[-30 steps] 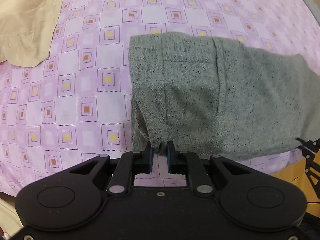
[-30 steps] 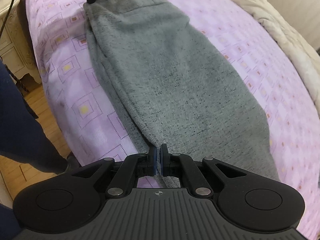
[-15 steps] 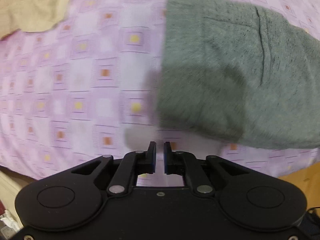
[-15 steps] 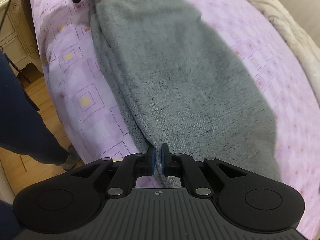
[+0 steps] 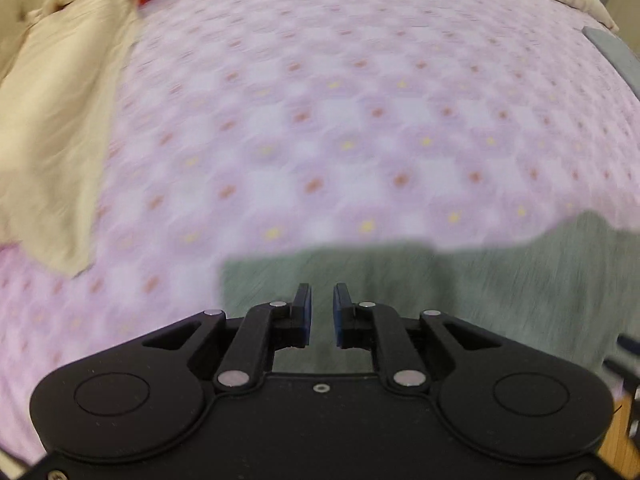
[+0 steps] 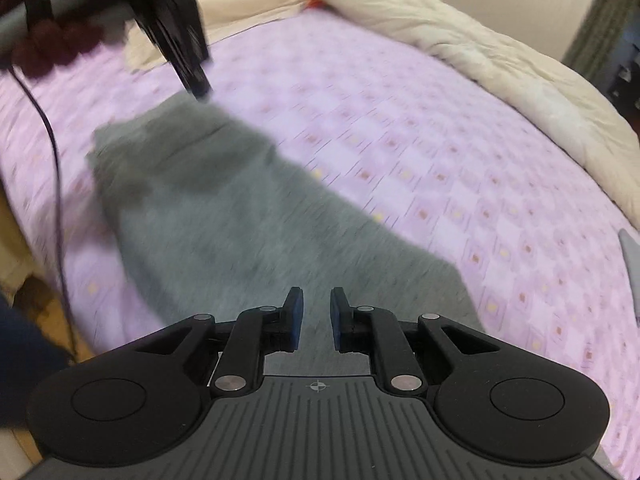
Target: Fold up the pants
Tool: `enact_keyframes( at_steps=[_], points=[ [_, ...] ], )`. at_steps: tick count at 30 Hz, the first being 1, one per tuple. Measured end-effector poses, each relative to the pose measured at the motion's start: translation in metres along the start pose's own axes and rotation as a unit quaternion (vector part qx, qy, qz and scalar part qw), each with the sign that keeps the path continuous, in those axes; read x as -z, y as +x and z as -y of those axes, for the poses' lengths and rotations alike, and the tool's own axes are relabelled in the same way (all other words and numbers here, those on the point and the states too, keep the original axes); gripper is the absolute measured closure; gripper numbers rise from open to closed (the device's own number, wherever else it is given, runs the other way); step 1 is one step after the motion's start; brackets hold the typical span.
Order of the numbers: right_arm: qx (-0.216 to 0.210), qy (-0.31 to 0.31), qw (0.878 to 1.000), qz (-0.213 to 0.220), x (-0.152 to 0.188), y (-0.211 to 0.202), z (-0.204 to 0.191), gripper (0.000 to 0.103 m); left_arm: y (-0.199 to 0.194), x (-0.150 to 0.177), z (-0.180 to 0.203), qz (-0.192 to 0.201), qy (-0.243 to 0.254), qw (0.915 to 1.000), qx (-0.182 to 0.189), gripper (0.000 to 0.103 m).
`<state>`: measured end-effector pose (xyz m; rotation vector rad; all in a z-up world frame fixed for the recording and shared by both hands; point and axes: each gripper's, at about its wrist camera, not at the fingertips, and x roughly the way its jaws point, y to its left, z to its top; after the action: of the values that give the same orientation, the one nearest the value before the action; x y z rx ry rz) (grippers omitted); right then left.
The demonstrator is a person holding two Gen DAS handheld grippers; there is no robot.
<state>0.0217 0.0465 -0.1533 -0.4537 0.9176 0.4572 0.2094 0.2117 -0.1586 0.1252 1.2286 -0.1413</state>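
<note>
grey pants lie folded flat along the bed's near edge, ungripped.

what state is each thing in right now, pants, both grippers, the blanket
grey pants: lying flat on the bed sheet, not held
left gripper: jaws opening, nothing between them
right gripper: jaws opening, nothing between them
cream blanket: bunched along the bed's edge

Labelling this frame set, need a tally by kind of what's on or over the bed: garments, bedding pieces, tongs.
Grey pants: 1
Patterned purple sheet: 1
Cream duvet: 1
Tongs: 2, left tongs and right tongs, both with jaws opening and nothing between them
Total: 5
</note>
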Motion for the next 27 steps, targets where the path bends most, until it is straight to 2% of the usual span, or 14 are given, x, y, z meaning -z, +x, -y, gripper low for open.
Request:
enact_keyframes(
  at_steps=[3,7,9,12,15,17,19,21,22,23,24,25,27],
  points=[
    [0.003,0.03,1.0,0.002,-0.011,0.006,0.007,0.089,0.028,-0.01,0.011,-0.02,0.009,0.9998,-0.004,0.078],
    [-0.005,0.053,0.999,0.003,-0.02,0.011,0.014,0.089,0.06,0.03,0.002,-0.093,0.009,0.9949,-0.039,0.079],
    [-0.015,0.052,0.998,0.008,-0.027,0.018,0.019,0.089,0.054,0.051,-0.013,-0.067,-0.013,0.9976,-0.013,0.08],
    [-0.036,0.048,0.998,0.022,-0.044,0.036,0.024,0.089,0.05,0.065,-0.024,-0.084,-0.052,0.9951,0.0,0.08],
    [-0.055,0.036,0.997,0.032,-0.063,0.058,0.025,0.089,0.048,0.073,-0.017,-0.085,-0.051,0.9949,-0.02,0.08],
    [-0.054,0.022,0.998,0.023,-0.068,0.076,0.025,0.088,0.049,0.074,-0.003,-0.086,-0.045,0.9945,-0.039,0.08],
    [-0.04,0.01,0.999,-0.027,-0.06,0.098,0.023,0.088,0.05,0.074,0.007,-0.087,-0.044,0.9939,-0.053,0.081],
    [-0.06,0.0,0.994,-0.089,-0.038,0.115,0.023,0.086,0.051,0.075,0.01,-0.088,-0.051,0.9931,-0.058,0.082],
    [-0.066,-0.01,0.996,-0.065,-0.027,0.107,0.022,0.086,0.052,0.075,0.01,-0.09,-0.057,0.9927,-0.057,0.083],
    [-0.076,-0.027,0.995,-0.066,-0.019,0.102,0.021,0.086,0.053,0.075,0.01,-0.091,-0.063,0.9922,-0.056,0.084],
    [-0.101,-0.037,0.989,-0.102,-0.011,0.101,0.02,0.087,0.052,0.07,0.006,-0.094,-0.071,0.9917,-0.053,0.085],
    [-0.123,-0.038,0.984,-0.12,-0.002,0.098,0.021,0.087,0.053,0.069,0.004,-0.098,-0.08,0.9908,-0.05,0.085],
    [-0.135,-0.048,0.984,-0.106,0.01,0.083,0.027,0.088,0.051,0.063,0.008,-0.105,-0.092,0.9891,-0.046,0.086]
  ],
)
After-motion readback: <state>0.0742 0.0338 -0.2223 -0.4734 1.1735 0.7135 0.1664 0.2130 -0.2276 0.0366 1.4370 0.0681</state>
